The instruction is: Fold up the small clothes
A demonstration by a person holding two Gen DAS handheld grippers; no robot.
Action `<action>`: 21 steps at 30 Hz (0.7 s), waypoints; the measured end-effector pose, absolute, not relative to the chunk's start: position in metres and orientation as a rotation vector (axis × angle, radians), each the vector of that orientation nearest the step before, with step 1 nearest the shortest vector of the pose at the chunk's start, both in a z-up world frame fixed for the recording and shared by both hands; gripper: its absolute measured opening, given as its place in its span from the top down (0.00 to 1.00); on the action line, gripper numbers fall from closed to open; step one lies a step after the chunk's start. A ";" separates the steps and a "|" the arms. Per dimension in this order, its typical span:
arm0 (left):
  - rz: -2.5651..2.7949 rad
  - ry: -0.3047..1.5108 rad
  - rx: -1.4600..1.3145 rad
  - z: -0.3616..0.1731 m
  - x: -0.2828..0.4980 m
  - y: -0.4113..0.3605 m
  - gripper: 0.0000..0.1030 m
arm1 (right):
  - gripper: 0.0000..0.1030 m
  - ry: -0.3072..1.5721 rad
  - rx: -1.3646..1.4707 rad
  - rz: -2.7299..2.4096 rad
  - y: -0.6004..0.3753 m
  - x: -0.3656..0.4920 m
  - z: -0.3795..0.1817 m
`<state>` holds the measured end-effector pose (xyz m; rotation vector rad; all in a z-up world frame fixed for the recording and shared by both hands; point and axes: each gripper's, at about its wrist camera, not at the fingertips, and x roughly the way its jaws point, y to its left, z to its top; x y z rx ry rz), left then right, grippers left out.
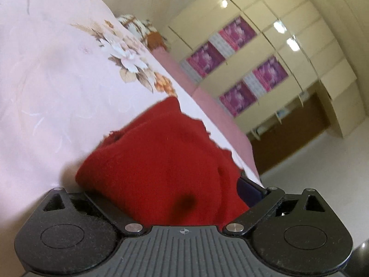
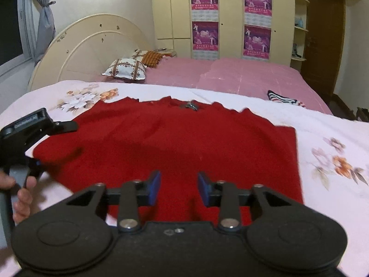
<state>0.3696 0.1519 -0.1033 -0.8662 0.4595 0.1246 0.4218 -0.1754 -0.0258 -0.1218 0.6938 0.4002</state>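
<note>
Cream wardrobe (image 2: 230, 11), arched headboard (image 2: 92, 43), brown door (image 2: 322, 41), curtained window (image 2: 13, 23)

Garment: red sweater (image 2: 175, 143) spread flat on floral bedsheet (image 2: 322, 143).
Right gripper (image 2: 179, 188): jaws apart above near hem, nothing between.
Left gripper (image 2: 34, 168): at sweater's left edge, hand-held.
Background: pillow (image 2: 125, 69), wardrobe (image 2: 230, 18).

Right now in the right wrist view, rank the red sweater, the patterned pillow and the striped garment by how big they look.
1. Red sweater, by far the largest.
2. Patterned pillow.
3. Striped garment, slightly smaller than the pillow; both lie farther from the camera, so their true sizes are unsure.
</note>
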 end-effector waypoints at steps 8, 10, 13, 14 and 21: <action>0.153 0.478 -0.931 -0.122 0.394 0.168 0.73 | 0.85 0.644 -0.092 0.423 -0.154 0.455 -0.035; 0.131 0.484 -0.959 -0.129 0.399 0.173 0.79 | 0.86 0.614 -0.101 0.449 -0.148 0.457 -0.035; 0.068 0.410 -1.037 -0.120 0.393 0.178 0.82 | 0.90 0.611 -0.184 0.473 -0.130 0.463 -0.042; 0.041 0.381 -1.004 -0.112 0.394 0.176 0.82 | 0.92 0.661 -0.274 0.438 -0.120 0.469 -0.054; 0.052 0.499 -0.927 -0.121 0.410 0.182 0.82 | 0.89 0.583 -0.284 0.437 -0.115 0.456 -0.051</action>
